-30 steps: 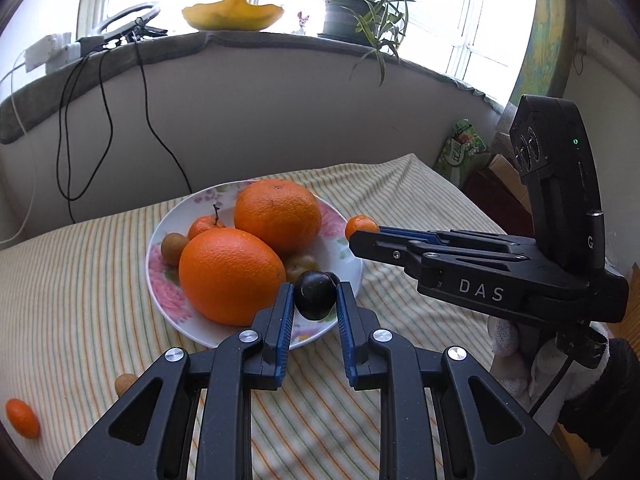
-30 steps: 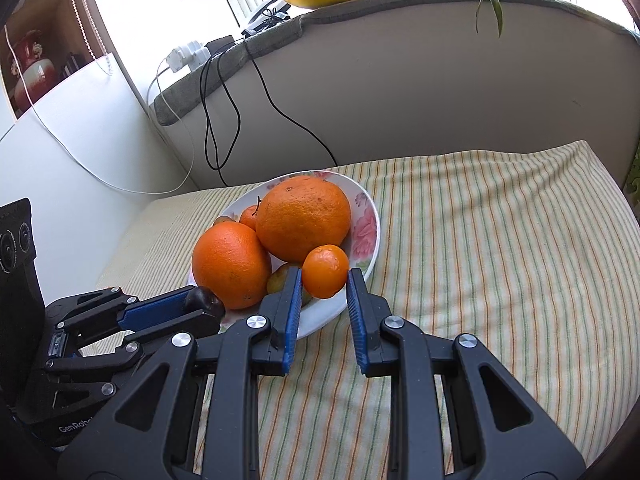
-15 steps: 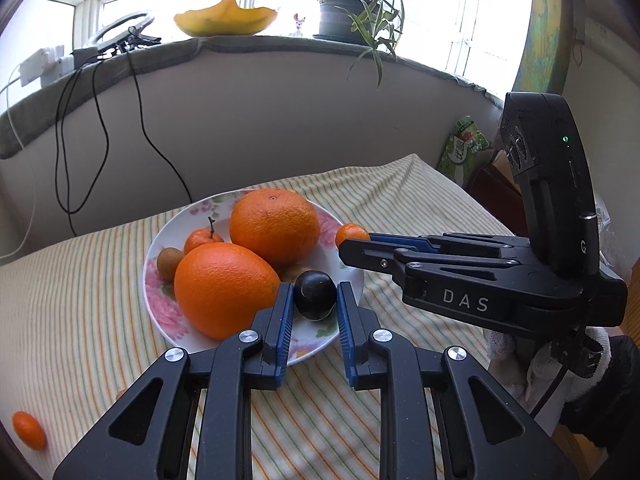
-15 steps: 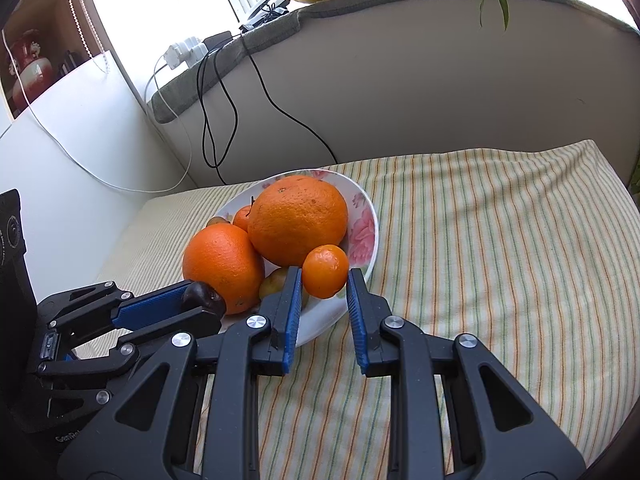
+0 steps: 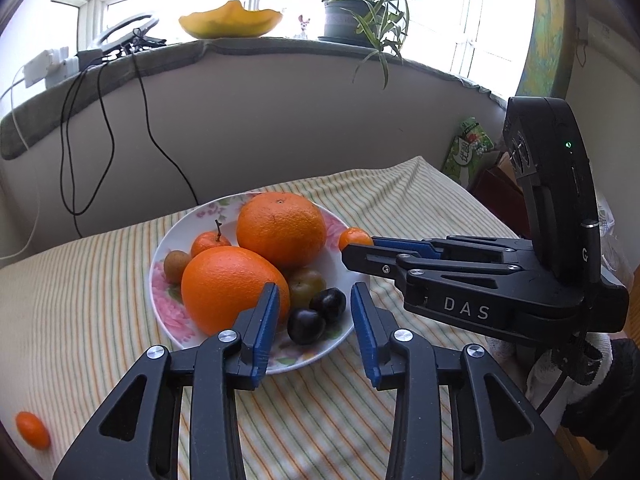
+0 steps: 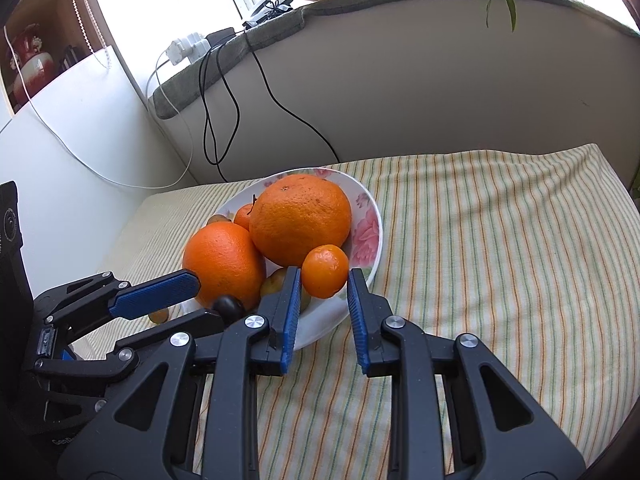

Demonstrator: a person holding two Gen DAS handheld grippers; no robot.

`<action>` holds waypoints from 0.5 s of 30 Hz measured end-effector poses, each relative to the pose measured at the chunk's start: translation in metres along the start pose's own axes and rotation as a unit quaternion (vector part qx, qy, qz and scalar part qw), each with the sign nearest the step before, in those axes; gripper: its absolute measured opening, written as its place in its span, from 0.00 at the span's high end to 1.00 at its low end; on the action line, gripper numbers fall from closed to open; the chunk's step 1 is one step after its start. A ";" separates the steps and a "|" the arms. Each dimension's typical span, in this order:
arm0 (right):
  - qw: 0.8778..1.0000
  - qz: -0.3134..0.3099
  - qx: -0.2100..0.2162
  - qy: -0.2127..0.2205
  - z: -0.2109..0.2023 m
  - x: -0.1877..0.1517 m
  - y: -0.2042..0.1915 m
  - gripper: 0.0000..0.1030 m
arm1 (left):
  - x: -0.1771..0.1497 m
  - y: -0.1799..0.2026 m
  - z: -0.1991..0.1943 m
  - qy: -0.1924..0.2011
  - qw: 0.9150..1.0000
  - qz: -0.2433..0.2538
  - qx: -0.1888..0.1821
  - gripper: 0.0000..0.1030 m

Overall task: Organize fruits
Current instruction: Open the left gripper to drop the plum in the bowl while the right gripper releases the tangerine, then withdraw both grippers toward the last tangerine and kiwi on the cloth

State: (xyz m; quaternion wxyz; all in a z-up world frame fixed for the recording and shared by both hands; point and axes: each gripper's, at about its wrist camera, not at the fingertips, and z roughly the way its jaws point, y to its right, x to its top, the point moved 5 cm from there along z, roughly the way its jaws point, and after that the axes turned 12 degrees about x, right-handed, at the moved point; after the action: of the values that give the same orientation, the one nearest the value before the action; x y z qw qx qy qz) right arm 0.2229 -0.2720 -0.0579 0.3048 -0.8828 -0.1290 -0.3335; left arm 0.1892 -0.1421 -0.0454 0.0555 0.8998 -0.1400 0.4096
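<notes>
A flowered plate (image 5: 160, 264) on the striped cloth holds two big oranges (image 5: 280, 228), a stemmed mandarin (image 5: 209, 241), a brown longan (image 5: 176, 265), a green plum (image 5: 306, 285) and two dark plums (image 5: 306, 326). My left gripper (image 5: 315, 292) hovers over the plate's near rim. Its jaws are opening, and the dark plums lie below them untouched. My right gripper (image 6: 325, 276) is shut on a small mandarin (image 6: 325, 270) above the plate's (image 6: 368, 216) right rim. In the right wrist view the left gripper (image 6: 206, 298) comes in from the left.
A kumquat (image 5: 33, 430) lies on the cloth at the near left, and a small brown fruit (image 6: 158, 316) sits beside the plate. Black cables (image 5: 104, 128) hang down the wall behind. A potted plant (image 5: 352, 20) and a yellow bowl (image 5: 230, 24) stand on the sill.
My left gripper's jaws have parted and let go of the dark plum, which now rests on the plate next to another dark plum. The right gripper keeps its hold on the small mandarin.
</notes>
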 end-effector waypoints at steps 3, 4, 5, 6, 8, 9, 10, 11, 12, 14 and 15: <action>1.000 0.001 -0.003 0.000 0.000 0.001 0.002 0.71 | 0.000 -0.001 0.000 -0.001 1.000 -0.001 0.000 0.65; 1.000 0.002 -0.004 0.001 0.000 0.001 0.002 0.65 | 0.000 -0.001 -0.001 -0.002 1.000 -0.002 0.001 0.65; 1.000 0.001 -0.006 0.005 -0.001 0.001 0.003 0.54 | 0.000 -0.001 -0.001 -0.002 1.000 -0.002 0.001 0.65; 1.000 0.001 -0.007 0.009 -0.002 0.002 0.003 0.47 | 0.000 -0.001 -0.001 -0.002 1.000 -0.002 0.001 0.65; 1.000 -0.001 -0.004 0.015 -0.005 0.003 0.002 0.46 | 0.000 -0.001 -0.002 -0.001 1.000 -0.003 0.001 0.65; 1.000 -0.002 -0.004 0.016 -0.006 0.003 0.002 0.45 | 0.000 -0.002 -0.002 -0.001 1.000 -0.003 0.002 0.65; 1.000 -0.002 -0.006 0.017 -0.006 0.003 0.002 0.43 | 0.000 -0.002 -0.002 -0.001 1.000 -0.003 0.001 0.64; 1.000 -0.003 -0.007 0.018 -0.007 0.003 0.001 0.41 | 0.000 -0.002 -0.003 -0.001 1.000 -0.003 0.001 0.61; 1.000 -0.002 -0.008 0.019 -0.008 0.003 0.002 0.37 | 0.000 -0.002 -0.003 0.000 1.000 -0.003 0.002 0.57; 1.000 -0.001 -0.010 0.022 -0.009 0.004 0.002 0.34 | -0.001 -0.003 -0.006 0.002 1.000 -0.004 0.002 0.54; 1.000 -0.001 -0.012 0.022 -0.009 0.004 0.002 0.31 | -0.001 -0.003 -0.006 0.002 1.000 -0.004 0.003 0.52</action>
State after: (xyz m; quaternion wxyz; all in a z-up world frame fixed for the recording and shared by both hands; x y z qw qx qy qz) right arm 0.2217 -0.2791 -0.0505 0.2970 -0.8785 -0.1189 -0.3548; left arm 0.1850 -0.1379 -0.0419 0.0547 0.8996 -0.1356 0.4114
